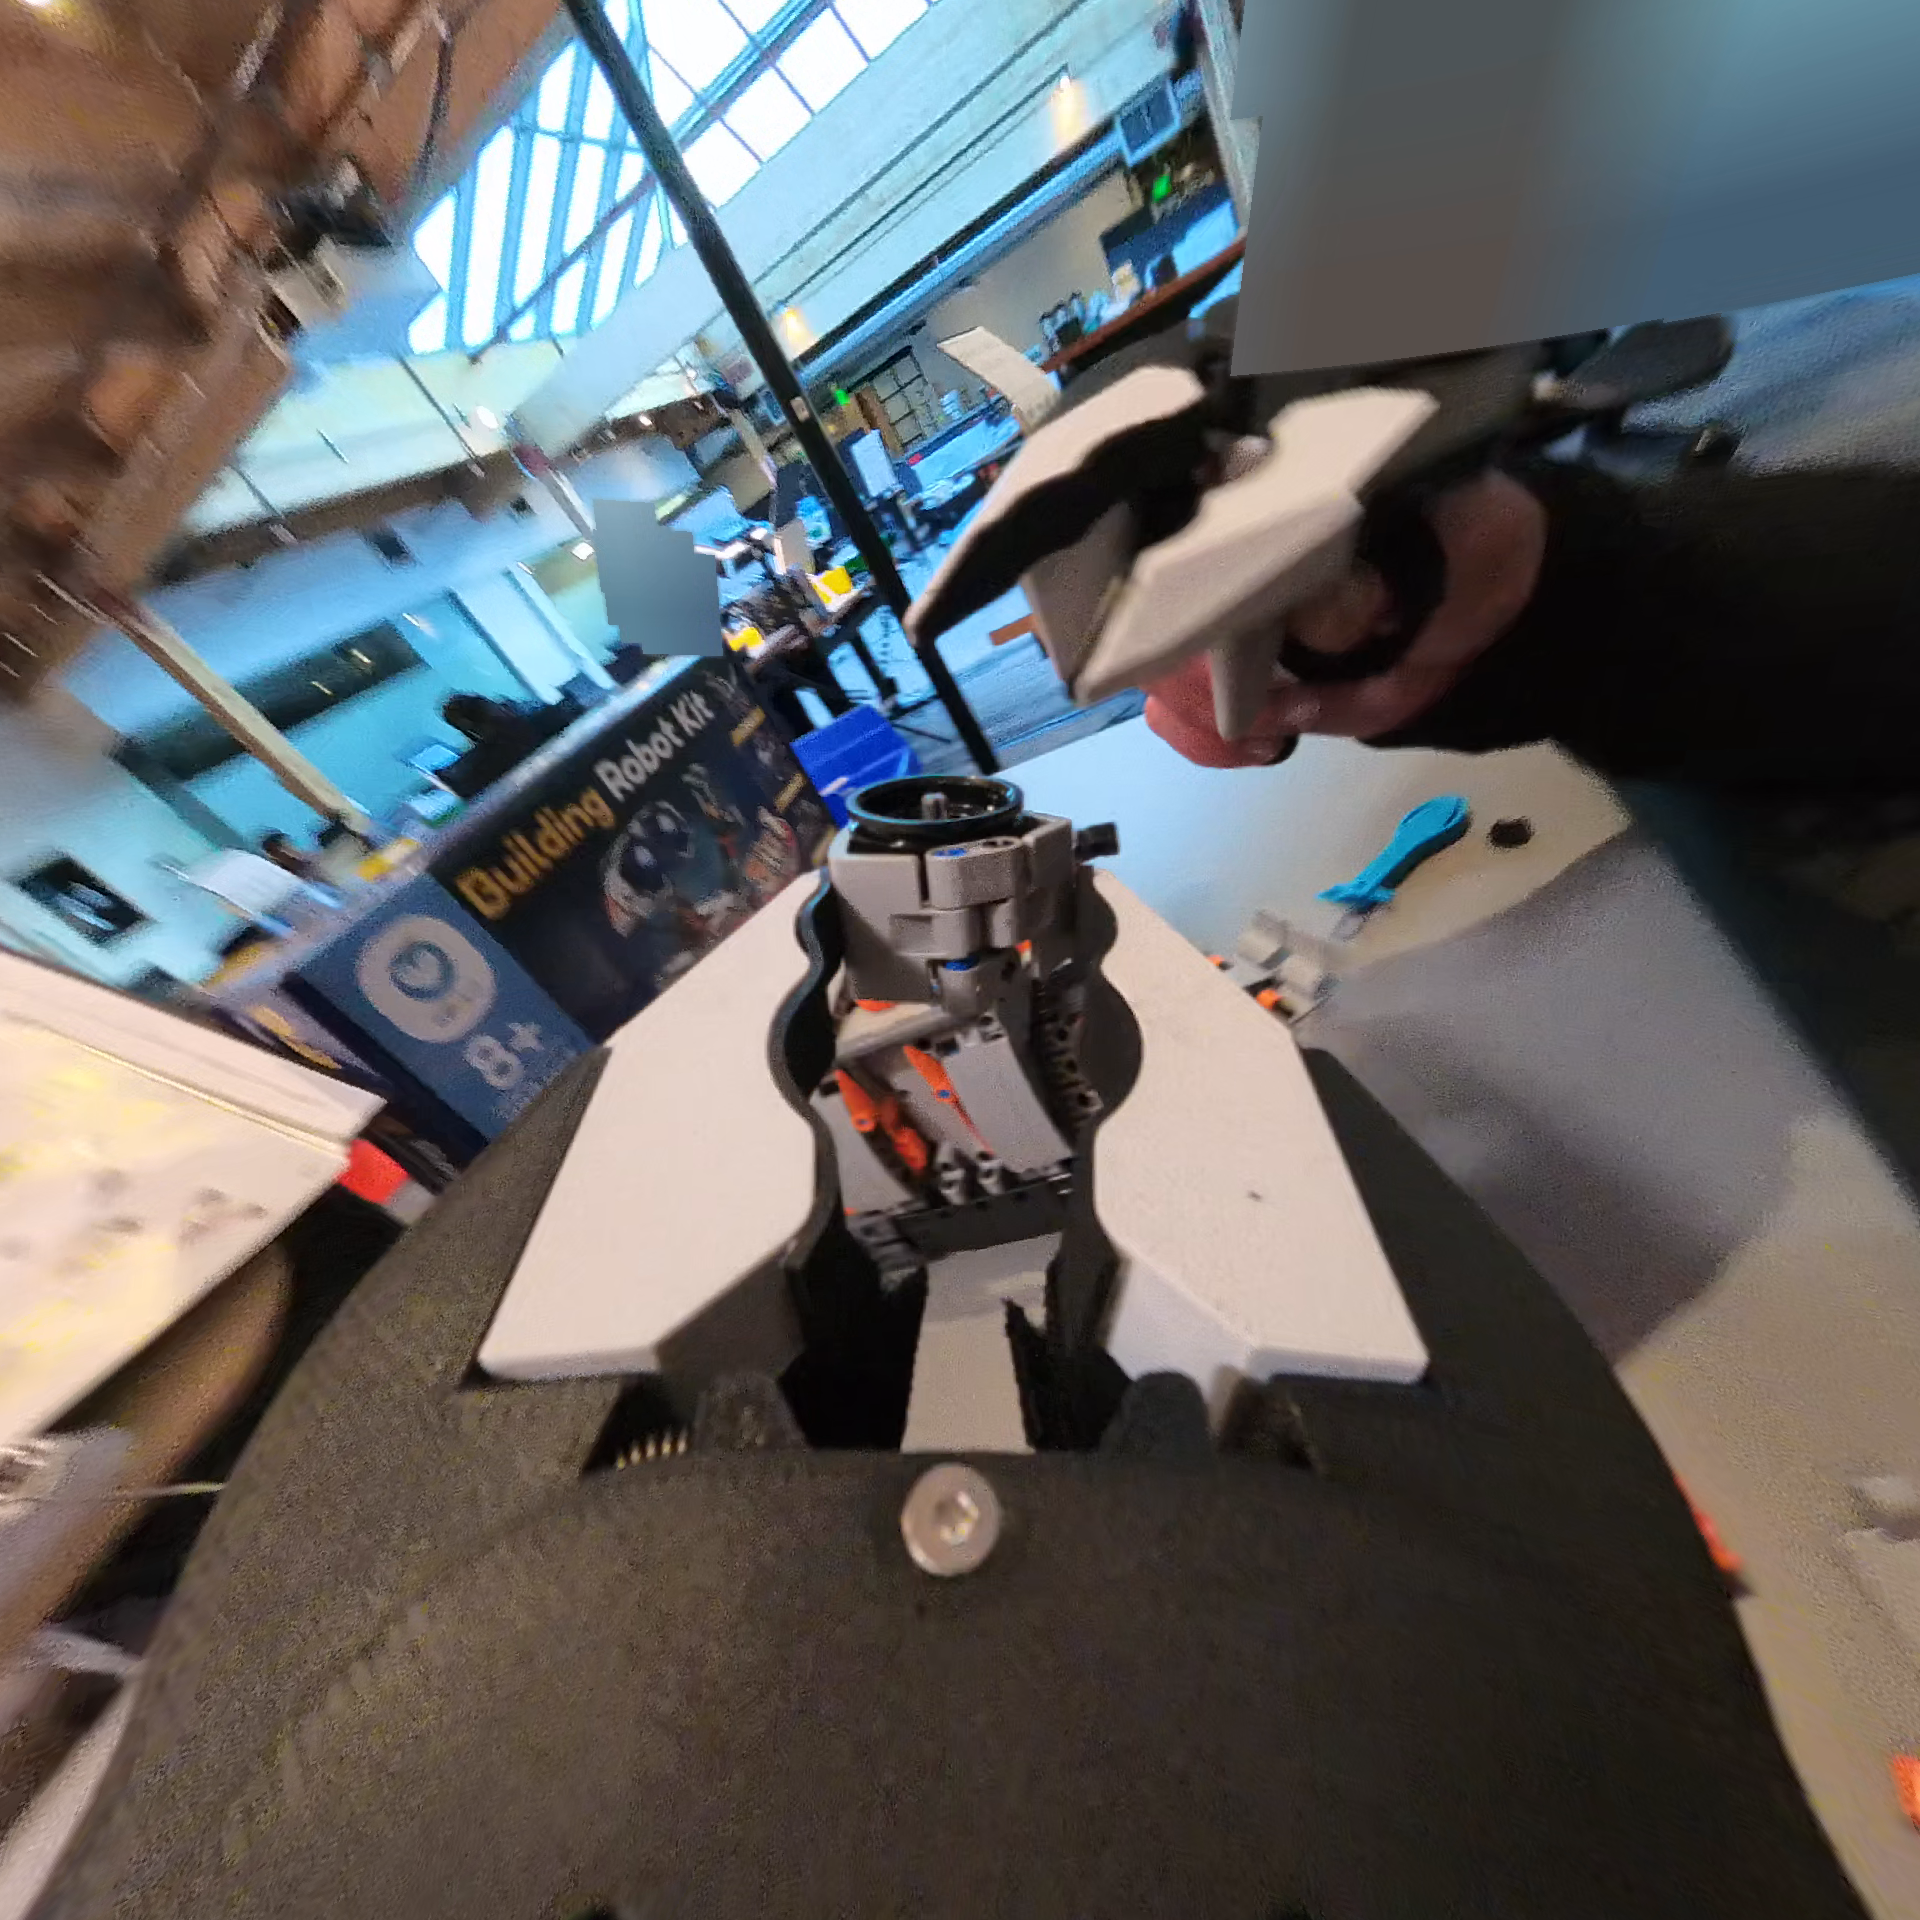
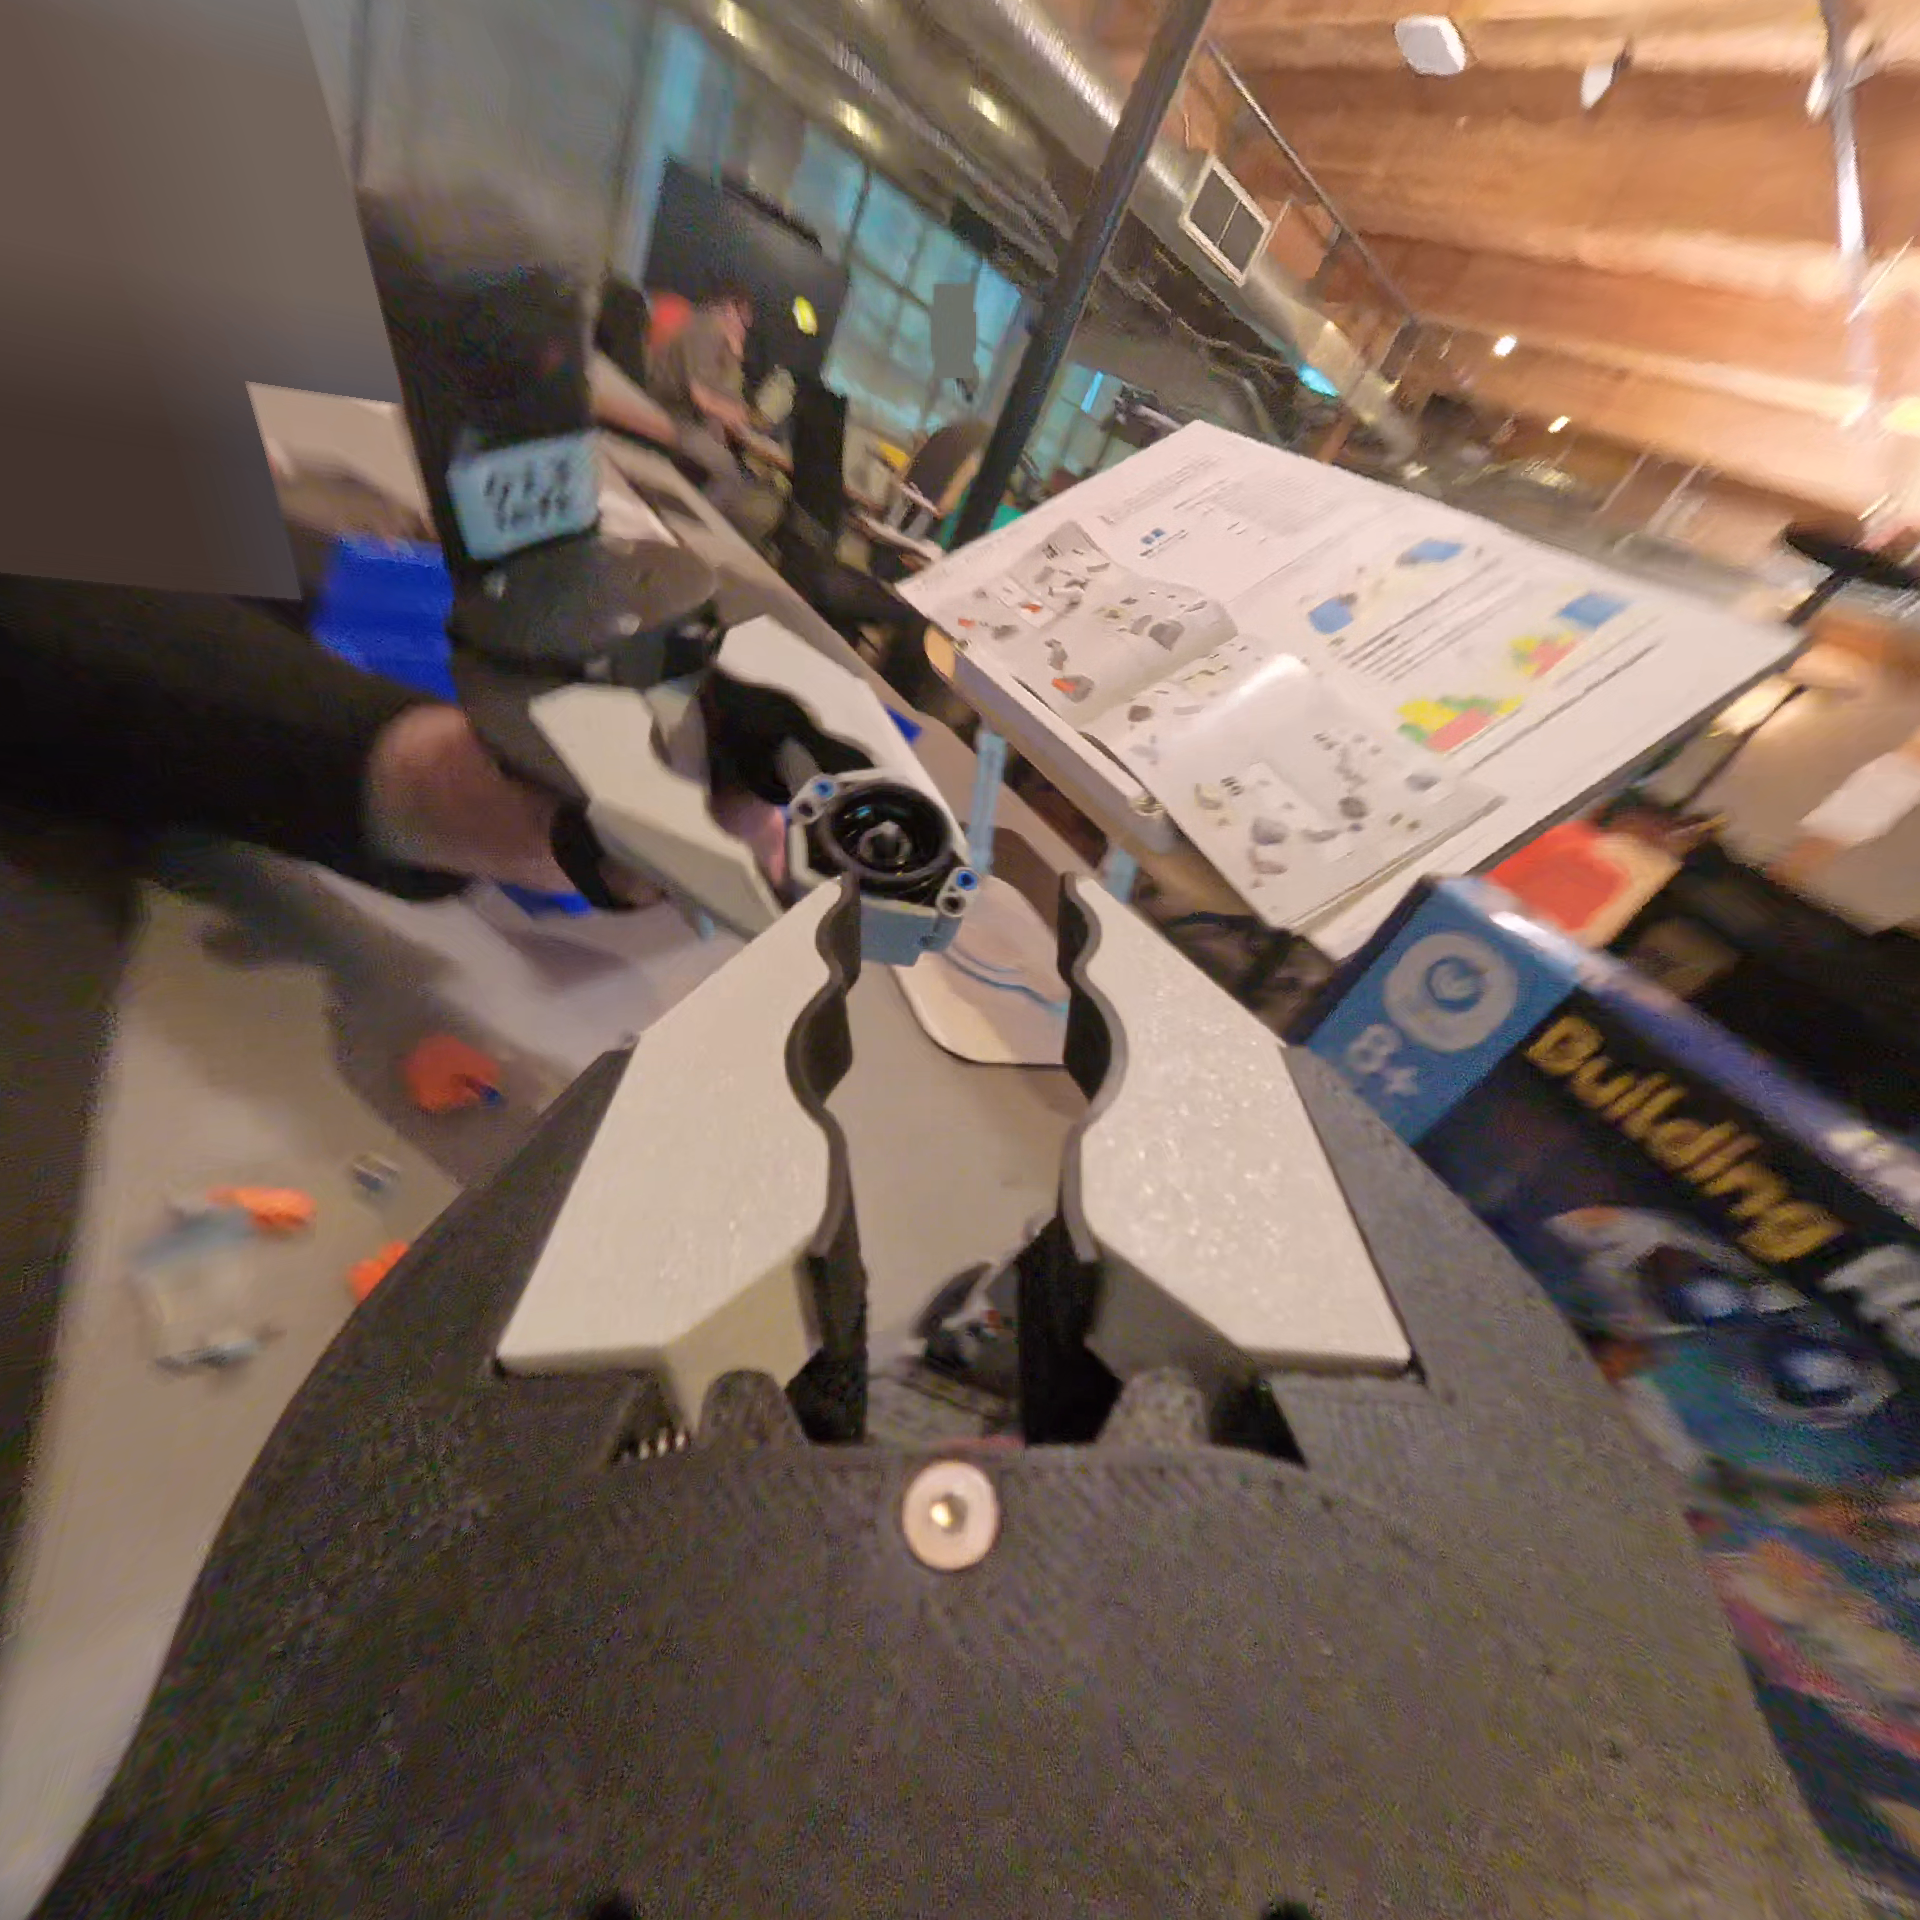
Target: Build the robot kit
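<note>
Between your left gripper's [image 1: 951, 997] jaws sits a grey brick-built assembly [image 1: 961, 997] with orange pins and a black ring on top, clamped from both sides and lifted clear of the pale worktop [image 1: 1507, 1091]. Beyond it a dark blue kit box [image 1: 582, 883] stands, a blue tool [image 1: 1397, 847] lies well apart on the worktop, and your right gripper [image 1: 1153, 582] hangs above, jaws parted. Through the right wrist view, your right gripper [image 2: 961, 914] has its jaws spread and holds nothing; its left fingertip [image 2: 842, 914] is just beside the assembly [image 2: 883, 857], which your left gripper [image 2: 748, 790] grips. An open instruction booklet [image 2: 1299, 665] rests on a stand behind, the kit box [image 2: 1610, 1174] lies to the right, and orange pieces [image 2: 442, 1070] are scattered on the worktop [image 2: 260, 1039].
</note>
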`<state>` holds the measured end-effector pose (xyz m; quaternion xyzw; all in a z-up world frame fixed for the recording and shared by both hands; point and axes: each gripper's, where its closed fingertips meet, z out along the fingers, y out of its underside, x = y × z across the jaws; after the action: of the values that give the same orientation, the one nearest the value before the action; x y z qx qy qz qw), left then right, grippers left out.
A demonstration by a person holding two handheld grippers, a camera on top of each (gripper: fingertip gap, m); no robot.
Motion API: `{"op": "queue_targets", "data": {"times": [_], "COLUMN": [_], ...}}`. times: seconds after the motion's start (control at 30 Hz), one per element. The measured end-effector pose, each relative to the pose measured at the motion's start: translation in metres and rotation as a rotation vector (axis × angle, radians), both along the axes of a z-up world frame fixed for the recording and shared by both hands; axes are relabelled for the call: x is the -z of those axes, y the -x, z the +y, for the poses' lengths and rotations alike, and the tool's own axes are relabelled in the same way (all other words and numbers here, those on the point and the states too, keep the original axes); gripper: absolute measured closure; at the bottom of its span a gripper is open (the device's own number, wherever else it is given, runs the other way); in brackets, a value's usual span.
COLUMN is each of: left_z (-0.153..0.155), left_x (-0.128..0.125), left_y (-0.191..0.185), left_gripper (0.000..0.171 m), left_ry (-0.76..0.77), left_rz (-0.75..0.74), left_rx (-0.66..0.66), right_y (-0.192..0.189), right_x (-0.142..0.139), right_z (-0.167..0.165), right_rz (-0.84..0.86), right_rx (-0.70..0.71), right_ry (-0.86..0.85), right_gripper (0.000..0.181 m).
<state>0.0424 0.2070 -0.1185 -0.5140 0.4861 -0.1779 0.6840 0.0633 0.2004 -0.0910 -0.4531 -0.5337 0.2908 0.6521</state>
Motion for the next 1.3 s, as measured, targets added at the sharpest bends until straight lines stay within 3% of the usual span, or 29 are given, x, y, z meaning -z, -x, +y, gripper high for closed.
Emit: {"op": "queue_targets", "data": {"times": [0.13,0.4,0.53,0.67,1.3], "left_z": [-0.011,-0.025,-0.031,-0.033,-0.008], "left_x": [-0.004,-0.015,-0.014,-0.014,-0.005], "left_y": [-0.007,-0.012,-0.018,-0.02,-0.01], "left_gripper": [0.129,0.129,0.129,0.129,0.13], "left_ry": [-0.206,-0.421,-0.468,-0.489,-0.423], "left_rz": [0.093,0.16,0.186,0.192,0.201], "left_rx": [-0.055,-0.11,-0.108,-0.109,-0.218], "right_y": [0.004,0.018,0.017,0.018,0.017], "right_x": [0.008,0.016,0.008,0.01,0.012], "right_z": [0.0,-0.02,-0.03,-0.03,-0.009], "right_rz": [0.049,0.093,0.126,0.115,0.07], "right_rx": [-0.163,-0.439,-0.534,-0.531,-0.248], "right_ry": [0.316,0.672,0.702,0.693,0.437], "right_gripper": [0.14,0.132,0.135,0.145,0.152]}}
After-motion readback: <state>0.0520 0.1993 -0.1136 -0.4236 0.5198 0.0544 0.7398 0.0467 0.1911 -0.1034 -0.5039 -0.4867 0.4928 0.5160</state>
